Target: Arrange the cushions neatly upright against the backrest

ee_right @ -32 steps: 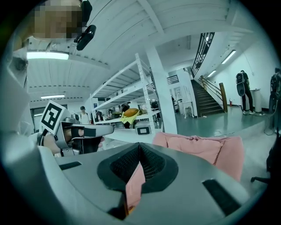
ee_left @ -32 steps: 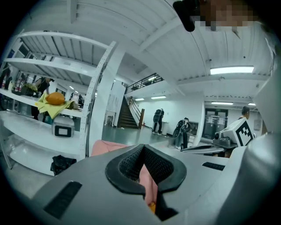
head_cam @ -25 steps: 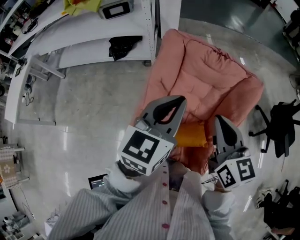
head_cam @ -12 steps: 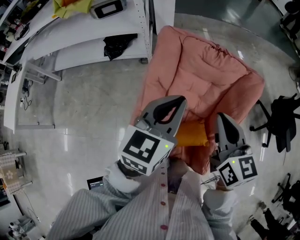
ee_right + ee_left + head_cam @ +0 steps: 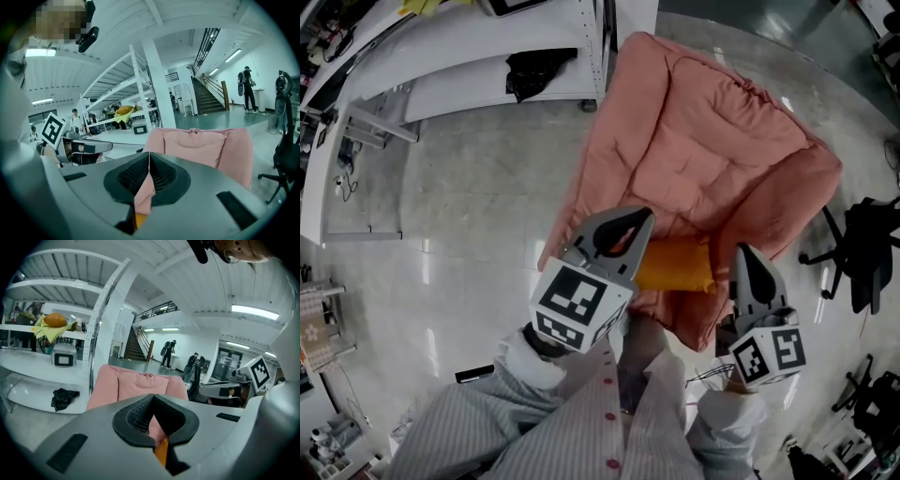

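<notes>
The orange cushion (image 5: 677, 266) lies low on the seat of the pink chair (image 5: 703, 131) (not up at the back yet), and the left hand-held gripper (image 5: 635, 223) and right hand-held gripper (image 5: 748, 261) have jaws pressed together, empty, so they might just shove it off unless the jaws spread first.

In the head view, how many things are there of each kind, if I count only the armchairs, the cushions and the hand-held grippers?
Pink padded fabric armchair: 1
Orange soft cushion: 1
Grey hand-held two-jaw grippers: 2 (left gripper, right gripper)
Total: 4
</notes>
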Demonstrator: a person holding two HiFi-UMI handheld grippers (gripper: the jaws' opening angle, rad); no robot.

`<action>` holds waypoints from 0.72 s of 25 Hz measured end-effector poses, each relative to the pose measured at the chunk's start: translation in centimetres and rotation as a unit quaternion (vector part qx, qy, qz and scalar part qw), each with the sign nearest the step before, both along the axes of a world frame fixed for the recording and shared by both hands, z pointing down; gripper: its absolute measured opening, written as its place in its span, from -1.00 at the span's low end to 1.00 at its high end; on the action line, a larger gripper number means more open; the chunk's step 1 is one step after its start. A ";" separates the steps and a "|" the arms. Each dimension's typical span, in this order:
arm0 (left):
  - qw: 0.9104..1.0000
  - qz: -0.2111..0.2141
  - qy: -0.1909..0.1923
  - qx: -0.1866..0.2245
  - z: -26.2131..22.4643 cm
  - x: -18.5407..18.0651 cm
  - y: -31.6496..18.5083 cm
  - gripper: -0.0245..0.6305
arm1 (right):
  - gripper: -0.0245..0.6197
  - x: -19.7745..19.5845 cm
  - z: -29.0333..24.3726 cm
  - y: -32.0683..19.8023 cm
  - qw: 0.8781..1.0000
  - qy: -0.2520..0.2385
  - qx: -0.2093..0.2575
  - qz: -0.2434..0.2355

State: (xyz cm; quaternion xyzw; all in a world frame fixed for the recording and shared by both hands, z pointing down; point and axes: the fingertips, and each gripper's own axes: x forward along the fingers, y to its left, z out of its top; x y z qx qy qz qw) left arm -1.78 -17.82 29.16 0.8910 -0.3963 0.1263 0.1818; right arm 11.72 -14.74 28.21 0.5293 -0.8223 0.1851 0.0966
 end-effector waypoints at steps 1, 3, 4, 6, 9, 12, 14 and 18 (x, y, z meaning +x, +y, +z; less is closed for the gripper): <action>1.000 -0.003 -0.003 -0.006 0.8 -0.2 0.0 -0.90 | -0.88 0.2 0.7 0.0 1.000 0.000 -0.005 0.003; 1.000 -0.007 -0.007 -0.018 2.6 -0.4 0.1 -0.90 | -0.88 0.7 2.3 0.1 1.000 0.003 -0.017 0.004; 1.000 -0.010 -0.010 -0.024 3.6 -0.6 0.1 -0.89 | -0.88 0.9 3.1 0.2 1.000 0.006 -0.024 0.002; 0.999 -0.016 -0.017 -0.038 5.7 -1.1 0.1 -0.89 | -0.88 1.2 5.0 0.4 0.999 0.011 -0.039 -0.001; 0.998 -0.024 -0.025 -0.060 8.8 -1.7 -0.2 -0.89 | -0.88 1.5 8.1 0.1 0.998 0.013 -0.059 -0.005; 0.997 -0.031 -0.016 -0.073 11.3 -2.0 -0.5 -0.89 | -0.88 1.7 11.1 -0.4 0.996 0.022 -0.080 -0.010; 0.996 -0.035 -0.003 -0.084 12.7 -2.0 -0.5 -0.89 | -0.88 1.8 12.9 -0.7 0.995 0.034 -0.095 -0.014; 0.994 -0.043 0.003 -0.099 15.9 -1.8 -0.7 -0.89 | -0.88 2.4 16.3 -1.7 0.992 0.049 -0.115 -0.015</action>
